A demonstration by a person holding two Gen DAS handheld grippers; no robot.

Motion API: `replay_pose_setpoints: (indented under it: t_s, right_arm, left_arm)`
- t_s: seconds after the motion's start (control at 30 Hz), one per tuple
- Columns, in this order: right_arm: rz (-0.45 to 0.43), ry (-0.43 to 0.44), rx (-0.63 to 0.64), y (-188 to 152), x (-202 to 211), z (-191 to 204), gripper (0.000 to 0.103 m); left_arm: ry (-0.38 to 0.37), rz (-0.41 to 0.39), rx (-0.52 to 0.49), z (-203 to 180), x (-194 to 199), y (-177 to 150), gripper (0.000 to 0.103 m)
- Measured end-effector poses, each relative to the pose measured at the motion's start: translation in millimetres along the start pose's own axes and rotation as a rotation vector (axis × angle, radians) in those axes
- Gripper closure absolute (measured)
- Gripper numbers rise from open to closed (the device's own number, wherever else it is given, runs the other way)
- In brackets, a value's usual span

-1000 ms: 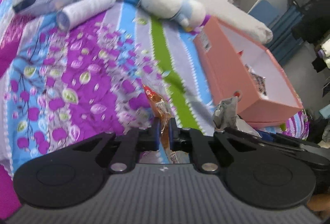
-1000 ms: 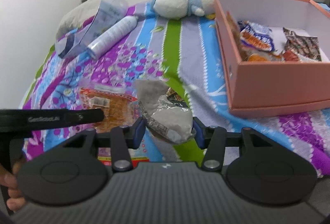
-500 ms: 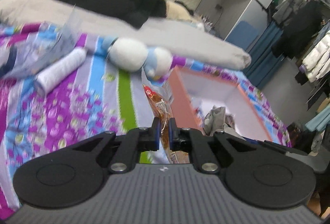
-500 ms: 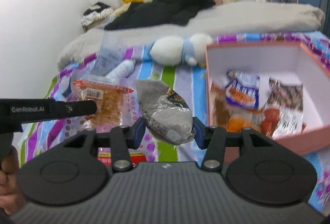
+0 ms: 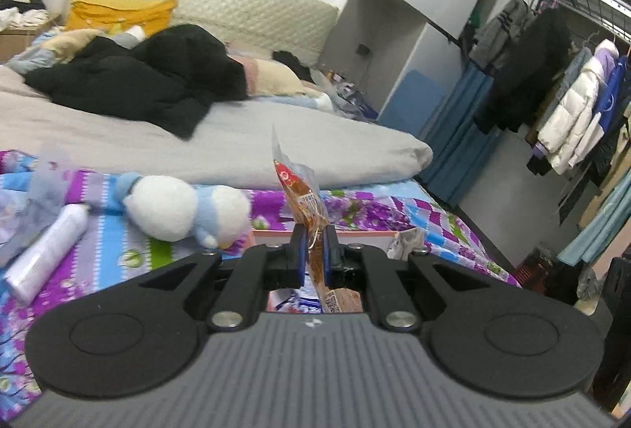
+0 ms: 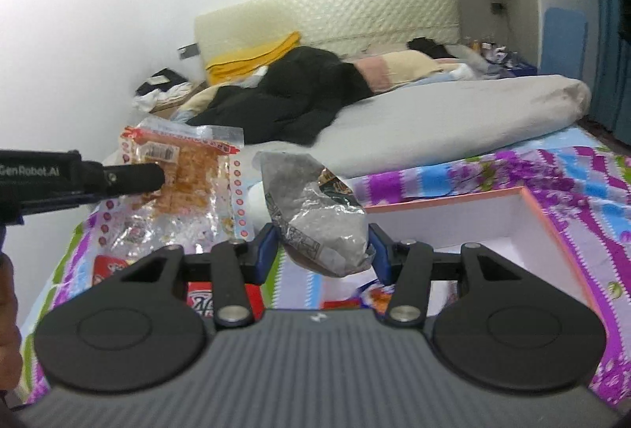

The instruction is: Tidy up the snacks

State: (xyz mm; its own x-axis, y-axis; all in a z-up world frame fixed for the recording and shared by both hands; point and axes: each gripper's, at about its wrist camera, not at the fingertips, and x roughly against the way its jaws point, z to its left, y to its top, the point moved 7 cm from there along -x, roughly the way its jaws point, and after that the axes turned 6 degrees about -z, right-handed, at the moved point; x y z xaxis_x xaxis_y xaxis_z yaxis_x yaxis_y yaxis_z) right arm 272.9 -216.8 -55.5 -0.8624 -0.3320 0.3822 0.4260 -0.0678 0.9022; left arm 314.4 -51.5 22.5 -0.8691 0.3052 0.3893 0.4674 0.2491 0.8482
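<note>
Left wrist view: the left gripper [image 5: 313,250] pinches a thin, clear crinkled packet of orange snack [image 5: 301,199] edge-on above the bed's floral quilt [image 5: 355,209].

Right wrist view: the right gripper [image 6: 323,250] clamps a crumpled silver foil snack bag [image 6: 315,219] over the salmon-pink cardboard box [image 6: 552,227], showing the packet's flat face.

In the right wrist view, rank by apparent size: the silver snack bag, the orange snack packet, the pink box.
1. pink box, although partly cut off behind the gripper.
2. orange snack packet and silver snack bag look alike in size; the silver one sits nearer the camera, so their order is unsure.
</note>
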Motion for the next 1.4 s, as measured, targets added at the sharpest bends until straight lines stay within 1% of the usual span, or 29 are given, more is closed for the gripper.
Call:
replay_pose_setpoints:
  t_s: [0.07,0.17,0.4,0.47,0.57,0.73,0.83,0.87,0.9,0.93,0.97,1.0,1.03,1.2,1.33,1.4]
  right_arm:
    - [0.009,-0.022,-0.021,-0.3,-7.1,-17.7,0.051]
    - [0.041,-0.059,-0.058,-9.4,-22.8,-46.4,0.051]
    - [0.153,-0.132,-0.093,-50.9,-62.9,-101.6,0.051]
    - [0.186,-0.146,-0.098,-65.1,-74.6,-113.2,0.051]
    - [0.233,-0.154,-0.102,-87.4,-90.1,-120.4,0.051]
    - [0.291,-0.168,-0.131,-117.1,-104.7,-129.4,0.050]
    - [0.308,-0.178,-0.145,-123.8,-107.6,-133.8,0.049]
    - [0.311,-0.180,-0.157,-124.5,-105.2,-134.0,0.049]
    - [0.311,-0.181,-0.167,-124.5,-104.8,-135.2,0.045]
    - [0.306,-0.180,-0.172,-123.7,-103.7,-136.0,0.034]
    - [0.300,-0.184,-0.174,-121.7,-101.2,-136.4,0.030]
    - [0.293,-0.189,-0.174,-119.6,-101.5,-137.7,0.028]
    - [0.284,-0.189,-0.170,-117.3,-98.9,-137.3,0.028]
    - [0.246,-0.184,-0.159,-100.1,-81.5,-130.6,0.028]
    - [0.171,-0.187,-0.149,-73.8,-55.2,-122.7,0.028]
    - [0.133,-0.187,-0.141,-60.3,-41.4,-117.0,0.028]
  left_arm:
    - [-0.010,0.029,-0.006,-10.2,-23.7,-4.2,0.093]
    - [-0.014,0.086,-0.023,-19.5,-63.4,-19.5,0.093]
    - [-0.010,0.244,-0.036,-20.5,-147.4,-75.6,0.093]
    - [-0.011,0.286,-0.036,-17.4,-164.7,-93.2,0.093]
    - [-0.007,0.347,-0.047,-16.8,-188.7,-115.7,0.093]
    - [0.009,0.405,-0.068,-8.2,-210.9,-137.7,0.093]
    - [-0.014,0.435,-0.094,-9.6,-211.3,-143.2,0.092]
    - [-0.009,0.430,-0.114,-10.7,-210.1,-143.2,0.092]
    - [0.006,0.428,-0.131,-11.4,-207.4,-142.1,0.088]
    - [0.020,0.427,-0.141,-11.3,-204.5,-140.7,0.076]
    - [0.029,0.425,-0.139,-10.5,-202.1,-138.7,0.067]
    - [0.032,0.415,-0.130,-9.8,-198.6,-134.9,0.051]
    - [0.031,0.399,-0.124,-10.2,-193.9,-130.0,0.048]
    - [0.018,0.331,-0.137,-23.6,-163.4,-98.8,0.048]
    - [-0.018,0.247,-0.146,-39.6,-125.1,-65.8,0.036]
    - [-0.027,0.207,-0.162,-47.6,-105.0,-51.4,0.036]
